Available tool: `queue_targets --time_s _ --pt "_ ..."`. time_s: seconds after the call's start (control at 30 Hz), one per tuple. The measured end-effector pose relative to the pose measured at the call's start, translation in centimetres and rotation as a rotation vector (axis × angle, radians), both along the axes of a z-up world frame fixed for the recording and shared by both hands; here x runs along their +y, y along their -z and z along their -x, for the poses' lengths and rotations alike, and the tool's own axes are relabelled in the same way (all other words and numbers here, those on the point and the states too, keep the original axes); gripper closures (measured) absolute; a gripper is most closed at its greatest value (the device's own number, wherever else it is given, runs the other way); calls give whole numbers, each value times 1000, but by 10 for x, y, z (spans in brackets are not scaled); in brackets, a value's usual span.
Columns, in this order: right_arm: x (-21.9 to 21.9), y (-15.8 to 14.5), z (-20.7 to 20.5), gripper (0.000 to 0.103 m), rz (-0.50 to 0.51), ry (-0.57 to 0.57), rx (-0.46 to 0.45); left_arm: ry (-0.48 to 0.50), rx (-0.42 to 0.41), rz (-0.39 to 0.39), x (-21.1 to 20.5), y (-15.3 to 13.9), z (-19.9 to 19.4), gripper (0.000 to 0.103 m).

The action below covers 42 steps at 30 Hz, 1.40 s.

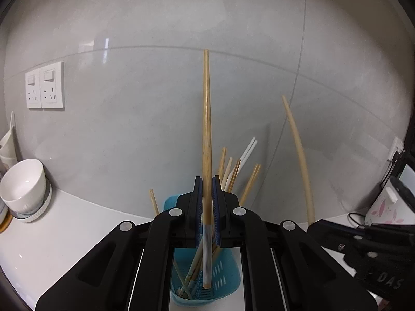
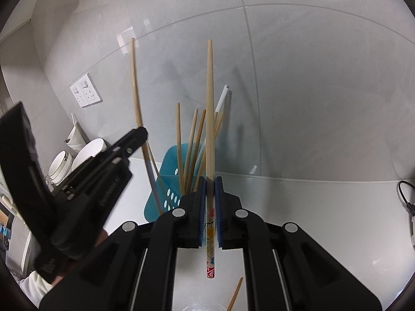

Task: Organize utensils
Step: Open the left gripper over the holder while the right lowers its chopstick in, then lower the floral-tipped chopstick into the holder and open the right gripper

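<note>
left tool (image 1: 207,189) pinches a grey-ended chopstick (image 1: 206,129) over the blue holder (image 1: 223,272); right tool (image 2: 210,189) pinches a floral chopstick (image 2: 209,103).

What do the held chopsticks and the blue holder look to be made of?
Left chopstick: bamboo or wood, tan grain, ribbed pale grey end.
Right chopstick: likely the same, with a painted floral end.
Holder: blue plastic, smooth, moulded slots.

Grey-ended chopstick (image 1: 206,140) upright over blue holder (image 1: 228,272); floral-ended chopstick (image 2: 210,119) upright beside it
</note>
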State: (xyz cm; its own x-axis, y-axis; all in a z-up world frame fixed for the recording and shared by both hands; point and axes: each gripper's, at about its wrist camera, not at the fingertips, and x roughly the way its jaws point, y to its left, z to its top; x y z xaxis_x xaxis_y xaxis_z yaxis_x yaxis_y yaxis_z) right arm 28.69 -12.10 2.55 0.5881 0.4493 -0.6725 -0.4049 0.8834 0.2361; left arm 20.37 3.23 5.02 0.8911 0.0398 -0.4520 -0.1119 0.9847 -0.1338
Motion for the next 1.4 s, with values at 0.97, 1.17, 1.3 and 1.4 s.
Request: queue_targets --time_s 0.97,1.17,1.3,1.4 --pt "17 4 -1 97 -86 -71 -62 -19 269 -17 17 26 19 34" --pt "33 5 -7 97 -144 -100 -88 -55 307 14 31 21 37 12" --pt "44 7 -12 97 -173 -102 -103 -86 335 14 42 18 42 6" --pt "51 11 -16 97 -193 -99 -115 -104 344 1 49 16 49 6"
